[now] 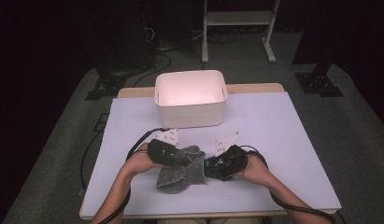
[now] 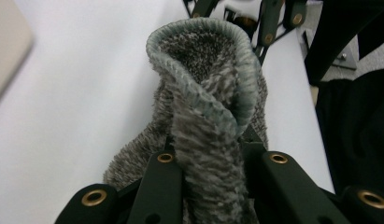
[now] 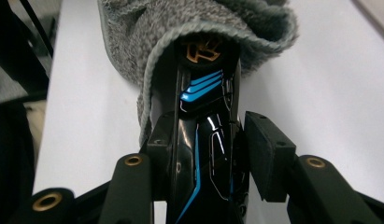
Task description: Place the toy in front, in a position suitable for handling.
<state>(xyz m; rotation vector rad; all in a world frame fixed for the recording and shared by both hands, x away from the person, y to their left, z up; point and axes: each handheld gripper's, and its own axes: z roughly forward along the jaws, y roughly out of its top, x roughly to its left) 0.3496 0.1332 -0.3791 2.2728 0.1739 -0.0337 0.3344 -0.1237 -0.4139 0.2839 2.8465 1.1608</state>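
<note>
At the near middle of the white counter, the grey terry cloth lies bunched between both tools. The left hand-held gripper pinches its fold; the right hand-held gripper clamps a glossy black, blue-striped gadget poking under the cloth's hem. The high view adds the white plastic bin behind.

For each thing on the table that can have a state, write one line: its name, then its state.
Grey towel: crumpled, one fold pinched and lifted.
Left gripper: shut on the grey towel.
Right gripper: jaws around a glossy black object.
Glossy black object: between the right gripper's jaws, its far end tucked into the towel.
White bin: upright, open-topped, nothing visible inside.
</note>
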